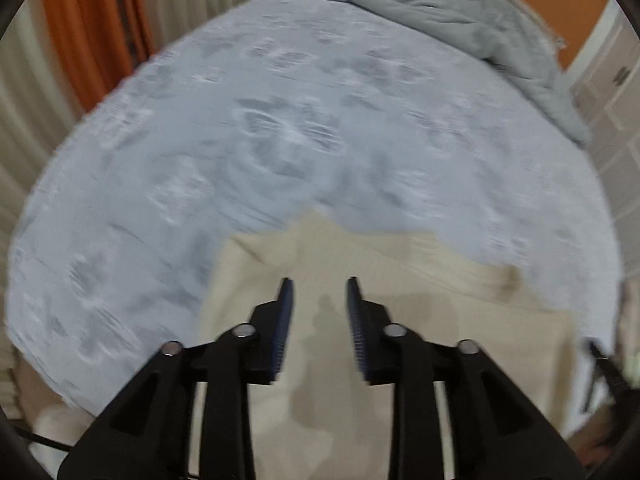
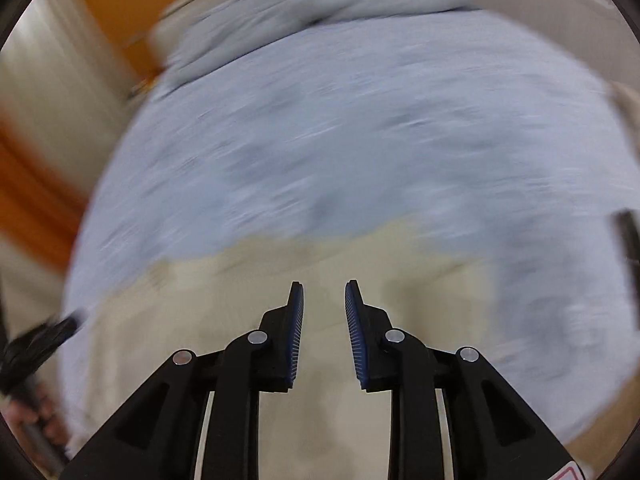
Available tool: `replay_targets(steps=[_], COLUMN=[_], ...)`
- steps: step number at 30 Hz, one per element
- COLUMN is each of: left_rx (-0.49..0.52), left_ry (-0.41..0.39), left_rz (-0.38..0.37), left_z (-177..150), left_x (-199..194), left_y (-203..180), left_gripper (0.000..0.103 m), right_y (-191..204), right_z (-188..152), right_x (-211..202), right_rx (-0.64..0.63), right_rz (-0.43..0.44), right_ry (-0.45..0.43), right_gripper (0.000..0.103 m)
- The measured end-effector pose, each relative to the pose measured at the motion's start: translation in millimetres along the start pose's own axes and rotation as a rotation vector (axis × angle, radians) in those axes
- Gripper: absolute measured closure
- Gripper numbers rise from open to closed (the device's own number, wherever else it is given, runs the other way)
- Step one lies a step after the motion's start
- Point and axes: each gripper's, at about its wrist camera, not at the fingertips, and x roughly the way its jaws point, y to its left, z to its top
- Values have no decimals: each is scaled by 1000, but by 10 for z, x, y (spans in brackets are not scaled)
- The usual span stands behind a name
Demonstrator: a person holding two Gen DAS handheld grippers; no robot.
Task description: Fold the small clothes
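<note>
Both tools are hanging over the cream flat knit garment (image 1: 400, 320), which is lying spread on the pale blue patterned bedspread (image 1: 280, 140), directly below and just ahead of both sets of tips. Left gripper (image 1: 319, 284) is sitting with jaws spread, nothing between the blue ribbed pads (image 1: 285, 320), cloth visible through the gap. Right gripper (image 2: 323, 286) is showing the same: jaws apart, empty, cream fabric underneath. Neither is touching the cloth as far as I can tell; both views are smeared with motion blur, right one worse, so contact is hard to call. A crumpled grey quilted duvet (image 1: 460, 20) is piled at the far end of the bed, well ahead of the tips and out of the way. Judging by this, we're at the approach step, before any grasp on an edge. Next move is probably calling for each tool dropping to a near corner or hem, closing on a single layer, then lifting together and carrying forward. Risk: pinching the bedspread along with the garment, or uneven lift skewing the fold.
</note>
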Motion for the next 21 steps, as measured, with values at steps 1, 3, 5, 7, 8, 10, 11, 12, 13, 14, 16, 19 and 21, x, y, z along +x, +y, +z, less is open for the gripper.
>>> replay_targets(steps=[1, 3, 5, 7, 8, 10, 11, 12, 13, 14, 16, 19, 21], left_rx=[8, 49, 86, 80, 64, 7, -2, -6, -10, -14, 0, 56, 63], left_ry=[20, 67, 112, 135, 118, 128, 133, 145, 153, 155, 151, 150, 158], left_rz=[-35, -42, 10, 81, 60, 22, 17, 6, -10, -21, -19, 48, 66], left_z=[-50, -163, -241, -301, -303, -247, -229, -203, -194, -207, -210, -232, -259], left_x=[48, 212, 459, 687, 685, 661, 661, 673, 692, 705, 699, 667, 583], left_y=[-124, -298, -359, -218, -132, 97, 151, 242, 288, 304, 271, 119, 52], left_gripper=[70, 69, 68, 68, 67, 74, 76, 82, 86, 87, 87, 87, 74], right_y=[252, 616, 908, 873, 804, 344, 37, -208, -532, -891, -1189, -1055, -869], right_z=[-83, -207, -291, -265, -227, -68, -16, -7, -15, -33, -46, -47, -104], right_x=[116, 336, 649, 858, 868, 760, 692, 647, 589, 503, 331, 172, 20], right_rx=[-49, -116, -183, -211, -208, -157, -112, -71, -5, 100, 168, 153, 133], right_rz=[68, 125, 131, 84, 67, -119, -179, -219, -200, -98, -138, -235, -182], right_ry=[42, 94, 155, 174, 165, 111, 94, 93, 97, 89, 68, 67, 38], right_gripper=[82, 83, 86, 96, 96, 94, 95, 103, 103, 103, 103, 101, 100])
